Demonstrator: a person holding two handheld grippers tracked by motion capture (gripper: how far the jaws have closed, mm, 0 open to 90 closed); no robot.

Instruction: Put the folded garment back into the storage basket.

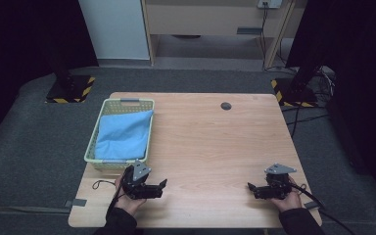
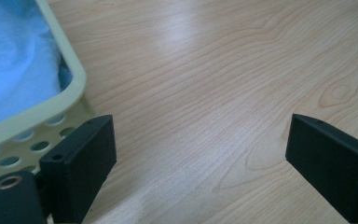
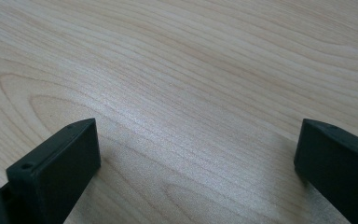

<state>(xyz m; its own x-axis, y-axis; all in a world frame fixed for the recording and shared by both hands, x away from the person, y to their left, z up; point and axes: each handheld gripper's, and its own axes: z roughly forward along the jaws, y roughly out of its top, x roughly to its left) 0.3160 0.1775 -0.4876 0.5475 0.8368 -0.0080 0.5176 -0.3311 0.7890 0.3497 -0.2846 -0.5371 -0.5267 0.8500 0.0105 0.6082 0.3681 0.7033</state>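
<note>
High view: I hold my left gripper (image 1: 161,186) low at the near left of the wooden table (image 1: 210,147), its tips pointing toward the table's middle, my hand wrapped under it. My right gripper (image 1: 250,188) rests at the near right, pointing back toward the left one, well apart from it. Both sets of jaws stand wide apart with nothing between them; each gripper view shows bare wood grain in the gap. Just beyond my left gripper sits a pale green basket (image 1: 91,149) with a folded blue cloth (image 1: 125,134) lying inside it; the left gripper view shows its perforated corner (image 2: 51,109) beside one jaw. Grey carpet (image 1: 24,127) surrounds the table, with dark stands on striped bases behind.
</note>
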